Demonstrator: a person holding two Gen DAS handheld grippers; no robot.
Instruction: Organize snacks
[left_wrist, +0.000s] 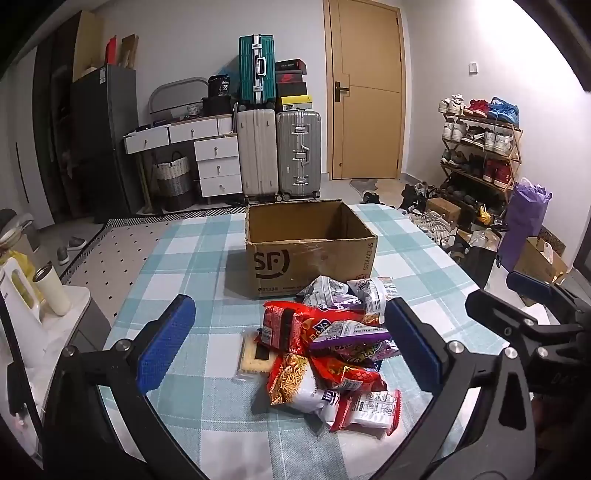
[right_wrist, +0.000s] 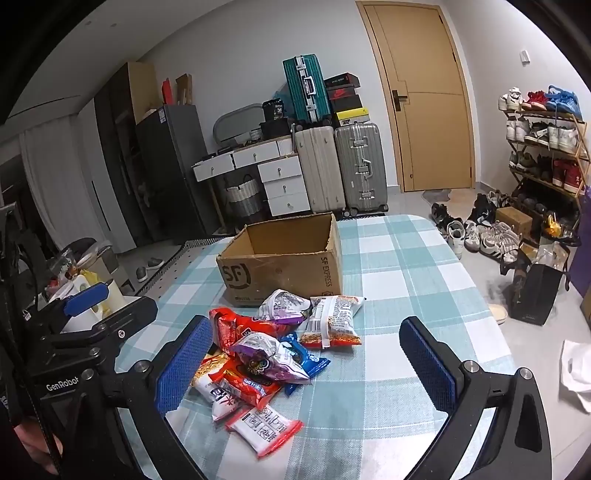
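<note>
A pile of snack packets (left_wrist: 328, 350) in red, purple and white lies on the checked tablecloth (left_wrist: 192, 266), also in the right wrist view (right_wrist: 258, 362). An open, empty cardboard SF box (left_wrist: 310, 247) stands just behind the pile; it also shows in the right wrist view (right_wrist: 284, 258). My left gripper (left_wrist: 291, 336) is open and empty, hovering over the near side of the pile. My right gripper (right_wrist: 306, 362) is open and empty, with the pile at its left finger. The right gripper also shows at the right edge of the left wrist view (left_wrist: 532, 306).
A side stand with a cup and white jug (left_wrist: 33, 295) sits left of the table. Suitcases (left_wrist: 280, 155), white drawers (left_wrist: 218, 162), a door and a shoe rack (left_wrist: 480, 147) line the far wall. Bags and shoes (right_wrist: 495, 236) lie on the floor at right.
</note>
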